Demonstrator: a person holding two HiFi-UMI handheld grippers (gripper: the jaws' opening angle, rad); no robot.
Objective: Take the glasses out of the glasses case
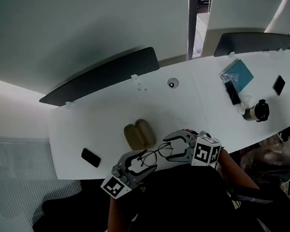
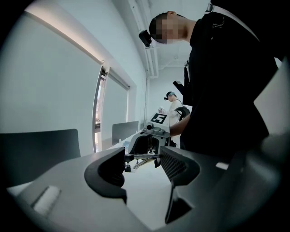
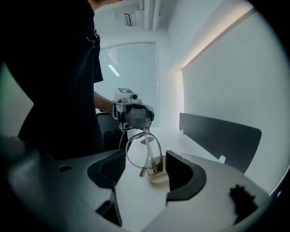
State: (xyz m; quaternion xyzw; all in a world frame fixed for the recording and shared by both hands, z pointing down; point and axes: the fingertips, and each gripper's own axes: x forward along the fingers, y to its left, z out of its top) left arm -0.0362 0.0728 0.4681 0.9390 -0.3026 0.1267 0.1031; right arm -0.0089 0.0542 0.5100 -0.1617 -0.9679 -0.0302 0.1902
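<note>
The glasses [image 1: 164, 150] are out of the glasses case [image 1: 140, 133] and held in the air over the near edge of the white table [image 1: 110, 109], right in front of the person. The left gripper [image 1: 148, 161] is closed on them. In the left gripper view a thin strip of the frame, seen edge-on, spans the gap between its two pads. From there the frame runs right towards the right gripper [image 1: 170, 148], which faces the left one from close by.

The right gripper's jaws stand wide apart. In its own view a lens shows face-on in the gap between them, hanging from the left gripper, and neither pad presses on it (a folded temple tip dangles below the rim).

The tan case lies on the table just beyond the glasses, a little to the left. It looks open, with two rounded halves side by side, though I cannot tell what is inside.

A flat black slab [image 1: 90, 157] rests near the table's left near corner. Far to the right lie a teal packet [image 1: 237, 73], a dark oblong thing [image 1: 233, 92] touching its near edge, and a small black-and-white roll [image 1: 258, 110]. Dark partition screens [image 1: 103, 76] stand along the far edge.
</note>
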